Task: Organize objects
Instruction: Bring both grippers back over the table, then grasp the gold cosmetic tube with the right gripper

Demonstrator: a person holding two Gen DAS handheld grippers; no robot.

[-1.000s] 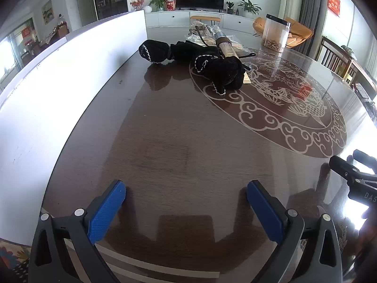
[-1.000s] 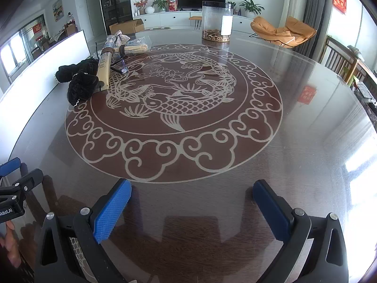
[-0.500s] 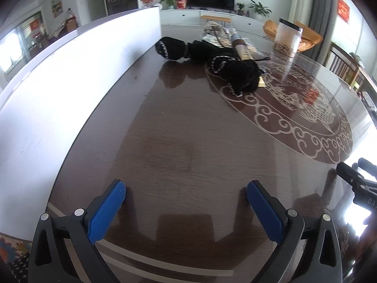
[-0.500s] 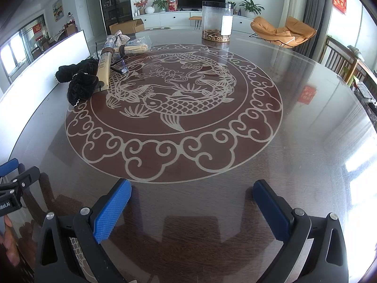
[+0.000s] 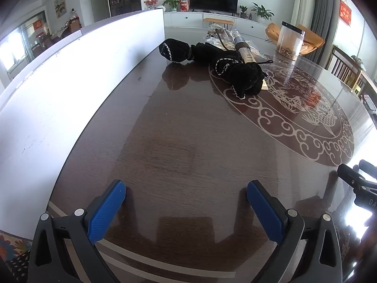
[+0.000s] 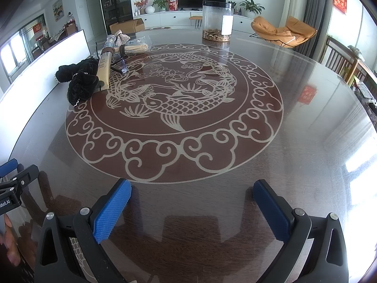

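- Left hand-held gripper (image 5: 186,194) — blue pads spread wide, nothing between them, hovering over the near edge of the worktop (image 5: 179,141).
- Right hand-held gripper (image 6: 192,193) — likewise spread wide and empty, over the glossy surface just short of the carp-and-cloud medallion (image 6: 174,110).
- At the left edge of the right wrist view, the other tool's body shows white lettering ending "obot.AI".
- A white board (image 5: 70,80) stands along the worktop's left side.
- Farther out, a black scalloped-trim cloth bundle (image 6: 81,82) lies on the medallion's left rim, touching a gold tube (image 6: 104,69); its print is too small to read.
- Beyond it, a bundle of sticks (image 6: 135,48) in clear wrap.
- Far across, a clear canister (image 6: 218,21) with brown bits at its bottom.
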